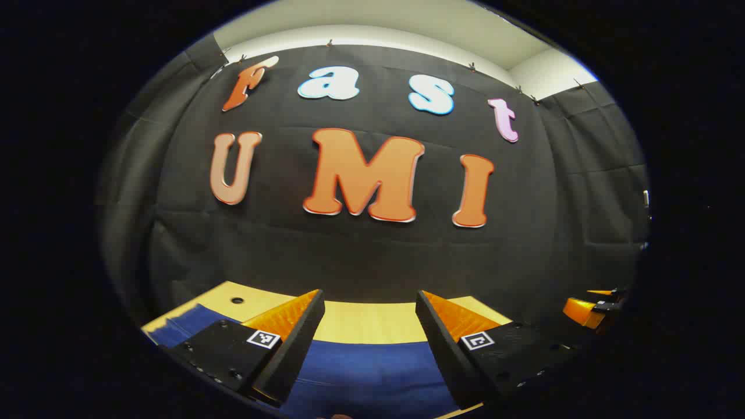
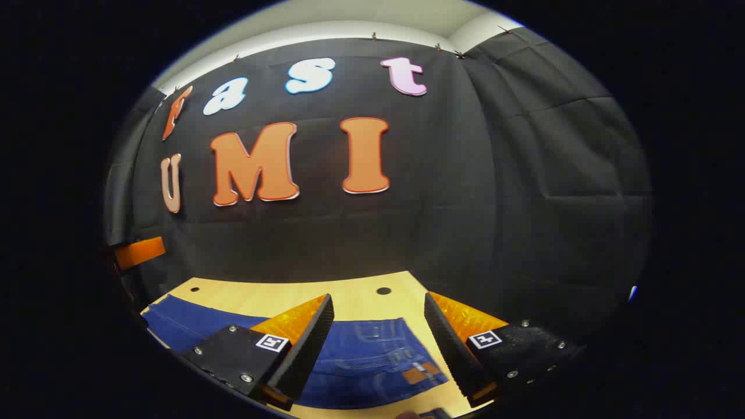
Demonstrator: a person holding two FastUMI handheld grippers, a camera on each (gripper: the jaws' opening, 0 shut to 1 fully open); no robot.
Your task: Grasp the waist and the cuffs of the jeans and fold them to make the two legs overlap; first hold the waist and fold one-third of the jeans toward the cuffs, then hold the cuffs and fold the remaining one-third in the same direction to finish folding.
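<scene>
Right gripper view: right gripper [image 2: 378,326] hangs above the table [image 2: 279,299] with jaws spread wide, holding nothing; the jeans [image 2: 361,361] lie flat below it, waist end with pockets and patch between the fingers, near the table's right edge. Left gripper view has the left gripper [image 1: 369,326] likewise wide and empty over plain denim, the legs running toward the left edge. Looks like the very first step, nothing grasped yet. Next move calls for both grippers dropping to the cloth, one at the waist, one at the cuffs.
</scene>
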